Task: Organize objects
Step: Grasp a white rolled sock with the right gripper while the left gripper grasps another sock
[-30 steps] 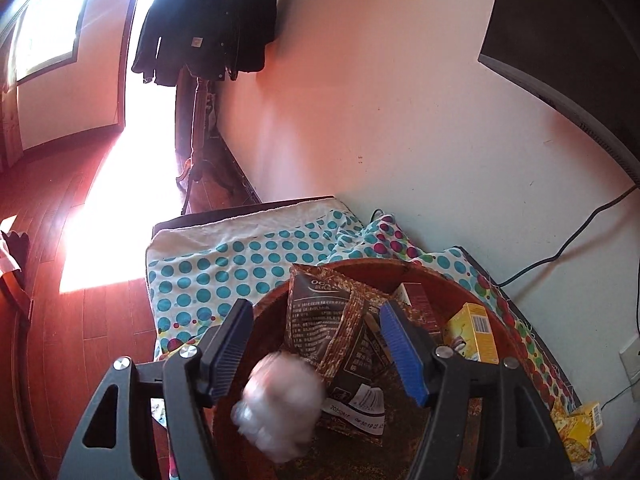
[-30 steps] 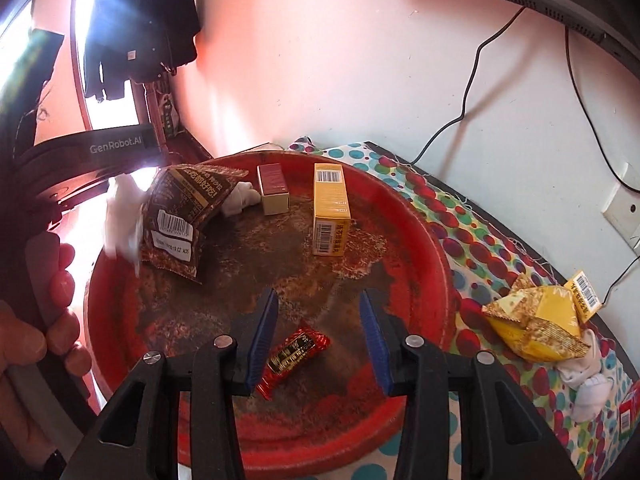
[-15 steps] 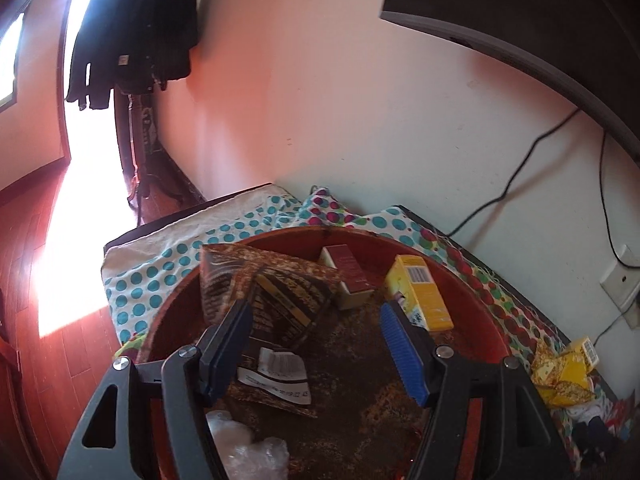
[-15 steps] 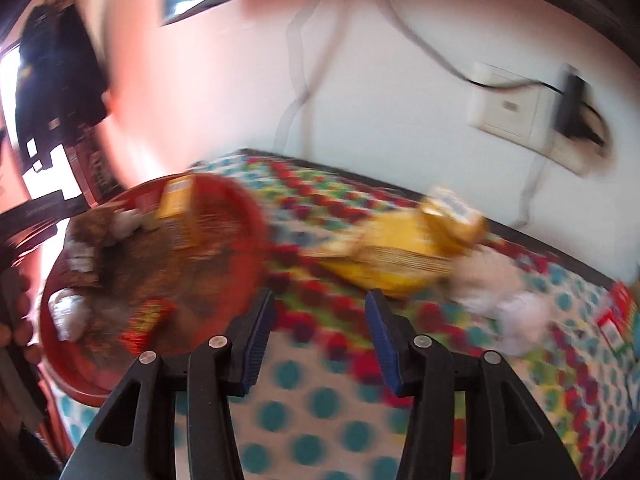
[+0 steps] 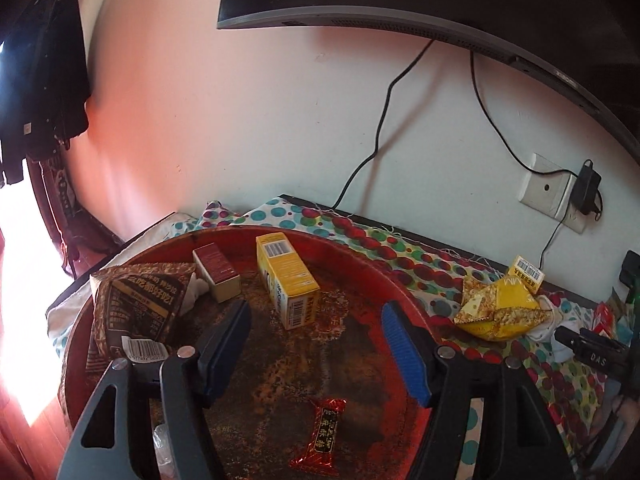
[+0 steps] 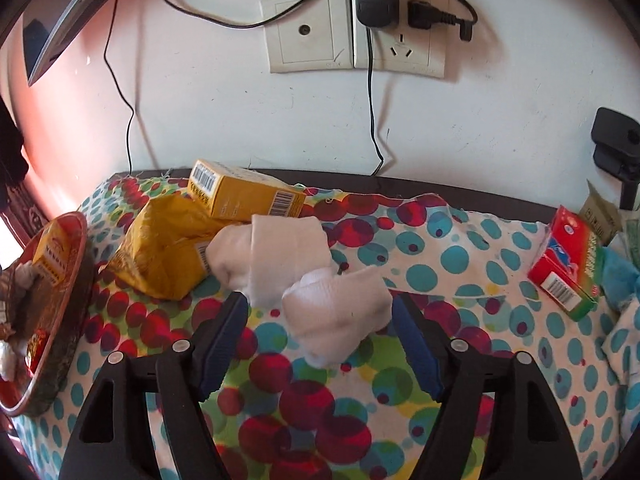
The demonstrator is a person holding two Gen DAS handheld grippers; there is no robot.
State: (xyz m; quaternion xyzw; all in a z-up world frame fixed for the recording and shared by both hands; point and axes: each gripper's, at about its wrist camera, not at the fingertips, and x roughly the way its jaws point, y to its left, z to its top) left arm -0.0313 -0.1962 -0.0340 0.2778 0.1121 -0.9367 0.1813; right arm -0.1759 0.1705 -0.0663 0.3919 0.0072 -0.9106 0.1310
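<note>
A round red tray (image 5: 404, 300) holds a brown snack bag (image 5: 136, 304), a small maroon box (image 5: 216, 270), a yellow box (image 5: 286, 280) and a red candy bar (image 5: 322, 436). My left gripper (image 5: 316, 332) hovers open over the tray with nothing between its fingers. My right gripper (image 6: 318, 304) is over the dotted cloth (image 6: 460, 256), its jaws opening. A rolled white sock (image 6: 336, 316) lies between them, with the pads not pressing on it. A second white sock roll (image 6: 280, 252) lies just behind, against a crumpled yellow bag (image 6: 168, 252) and a yellow carton (image 6: 244, 194).
A red and green box (image 6: 568, 264) lies on the cloth at the right. The red tray's rim (image 6: 60, 320) shows at the left edge. Wall sockets (image 6: 352, 40) with cables and a dark monitor (image 5: 440, 4) are behind the table. Blue fabric (image 6: 620, 276) sits at the far right.
A white wad between my left fingers dropped into the tray, and the left view swung right. My right gripper left the tray, moved right over the socks, and its jaws widened.
</note>
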